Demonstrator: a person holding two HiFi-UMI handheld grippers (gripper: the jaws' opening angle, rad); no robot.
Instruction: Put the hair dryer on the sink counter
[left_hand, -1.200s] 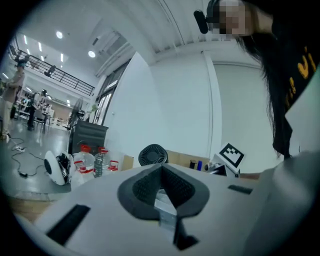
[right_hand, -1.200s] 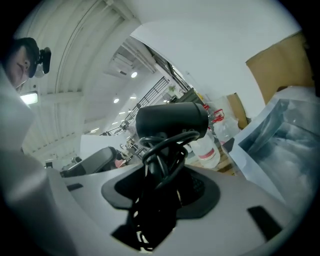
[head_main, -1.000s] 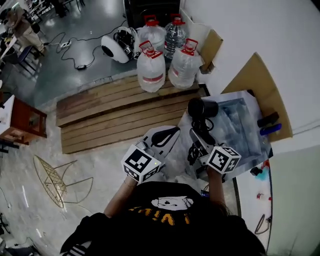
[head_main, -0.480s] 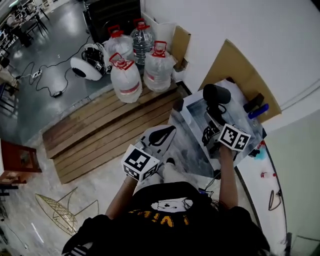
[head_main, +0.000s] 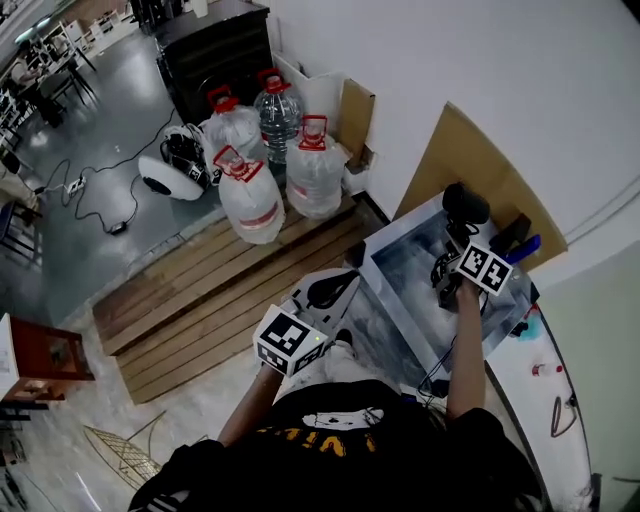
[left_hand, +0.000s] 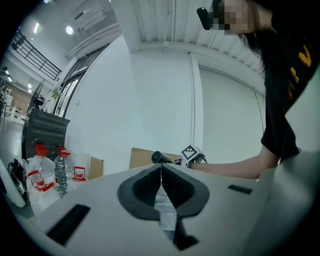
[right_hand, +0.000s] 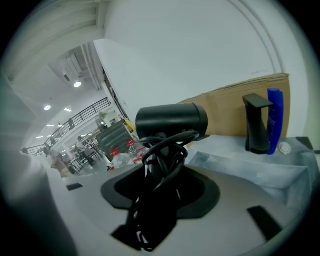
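The black hair dryer (head_main: 465, 203) is upright in my right gripper (head_main: 452, 258), which is shut on its handle. Its cord (right_hand: 161, 161) is looped around the handle between the jaws, and the barrel (right_hand: 172, 120) points sideways above them. I hold it over the plastic-covered sink (head_main: 400, 262) set in the white counter (head_main: 530, 385), close to the black faucet (right_hand: 257, 125). My left gripper (head_main: 330, 290) hangs low in front of the person's body, left of the counter. Its jaws are shut with nothing between them (left_hand: 161, 172).
A cardboard sheet (head_main: 470, 145) leans on the wall behind the sink, and a blue object (right_hand: 276, 117) stands beside the faucet. Several large water bottles (head_main: 250, 195) stand on a wooden pallet (head_main: 200, 290) to the left, before a dark cabinet (head_main: 215, 50).
My right gripper has carried the hair dryer away from the body and further over the sink toward the faucet. The left gripper has stayed shut at about the same place.
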